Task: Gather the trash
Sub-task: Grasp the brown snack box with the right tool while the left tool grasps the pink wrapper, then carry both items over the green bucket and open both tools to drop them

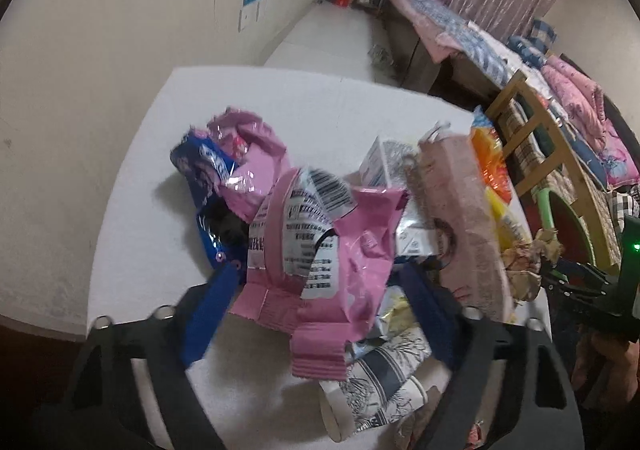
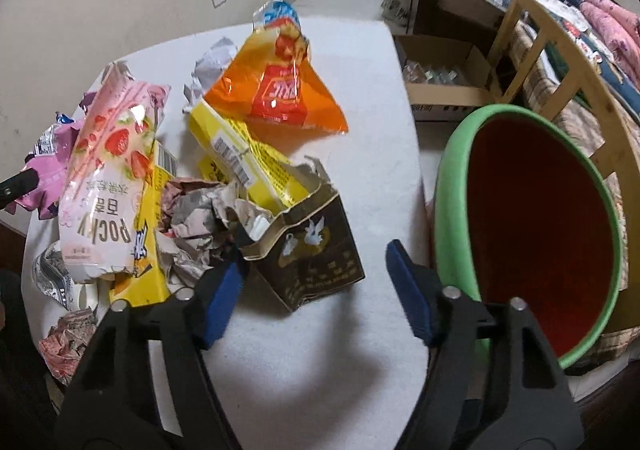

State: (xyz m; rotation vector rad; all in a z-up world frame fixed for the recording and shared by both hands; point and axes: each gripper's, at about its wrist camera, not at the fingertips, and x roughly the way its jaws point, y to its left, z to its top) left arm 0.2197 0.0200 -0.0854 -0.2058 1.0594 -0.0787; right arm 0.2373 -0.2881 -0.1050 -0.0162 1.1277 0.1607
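A heap of trash lies on the white table. My left gripper is open and points down at a crumpled pink wrapper, which lies between its blue pads; a blue wrapper sits behind. My right gripper is open over a torn dark box with swans. Its left pad is close to the box's edge and its right pad stands apart. Crumpled paper, a pink Pocky box, a yellow box and an orange bag lie beyond.
A bin with a green rim and red inside stands right of the table. Behind it are a cardboard box on the floor, a wooden chair and a bed. A patterned paper cup lies near the left gripper.
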